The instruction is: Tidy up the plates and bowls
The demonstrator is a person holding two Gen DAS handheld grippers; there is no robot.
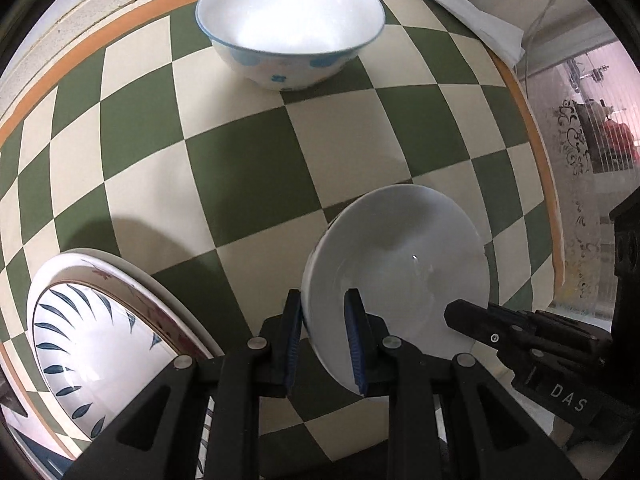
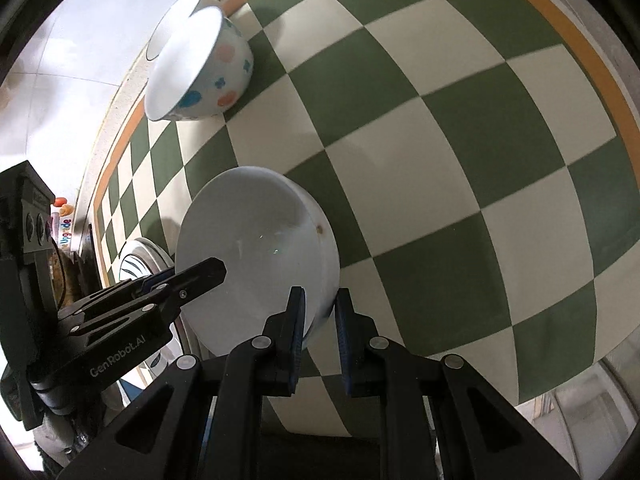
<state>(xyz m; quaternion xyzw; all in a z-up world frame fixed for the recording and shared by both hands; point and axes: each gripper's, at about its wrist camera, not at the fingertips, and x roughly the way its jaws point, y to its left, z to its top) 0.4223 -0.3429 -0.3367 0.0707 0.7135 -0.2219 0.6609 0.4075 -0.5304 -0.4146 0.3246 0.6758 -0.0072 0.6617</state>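
Left tongs (image 1: 324, 340): clamped on near-left rim of white bowl (image 1: 400, 280).
Right tongs (image 2: 320, 340): clamped on opposite rim.
White bowl: above table (image 1: 248, 168), mid-carry.
Done: plates (image 1: 100, 352) stacked near left.
Left: spotted bowl (image 1: 288, 28) far, unstacked.

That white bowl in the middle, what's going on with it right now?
A person is holding the plain white bowl with two handheld grippers at once. The left gripper is shut on one side of its rim and the right gripper on the opposite side, above the green-and-cream checked tablecloth. A dotted bowl sits near the far edge with another bowl behind it, and stacked patterned plates lie beside the left gripper.
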